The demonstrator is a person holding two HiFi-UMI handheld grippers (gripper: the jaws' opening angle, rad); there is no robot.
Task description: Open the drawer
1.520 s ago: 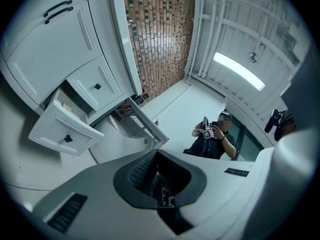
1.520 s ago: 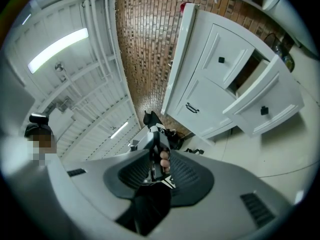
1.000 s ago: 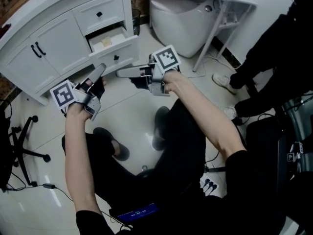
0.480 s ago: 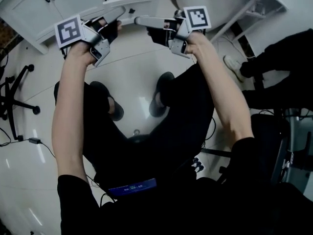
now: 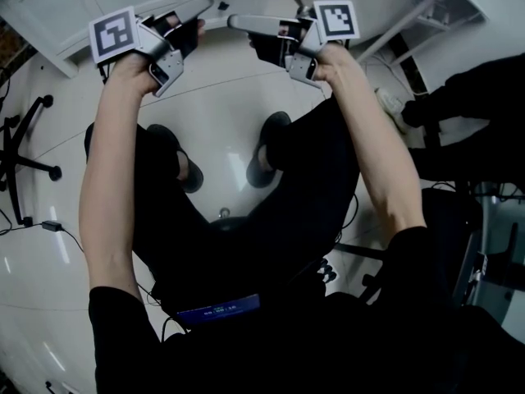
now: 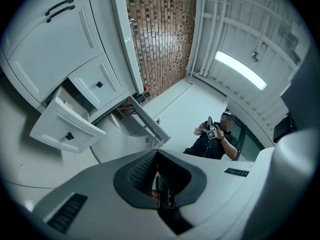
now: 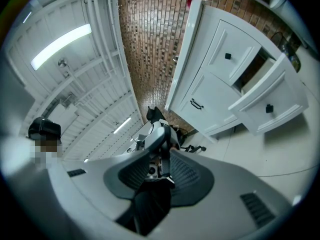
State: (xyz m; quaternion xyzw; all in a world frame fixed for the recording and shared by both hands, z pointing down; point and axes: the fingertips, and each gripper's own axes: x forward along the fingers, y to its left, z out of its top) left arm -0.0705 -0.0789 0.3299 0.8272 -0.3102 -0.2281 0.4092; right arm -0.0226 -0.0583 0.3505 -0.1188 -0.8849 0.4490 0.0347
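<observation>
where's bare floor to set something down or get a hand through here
Bare tile lies between the white cabinet and the person's shoes, with more outside the left arm, toward the chair base. The right side is crowded: another person's legs, a table frame, dark equipment.

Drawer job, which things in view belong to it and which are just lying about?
Belongs:
lower drawer, already pulled out
cabinet
left gripper and right gripper, both shut and empty

Lying about:
office chair
floor cable
bystander
</observation>
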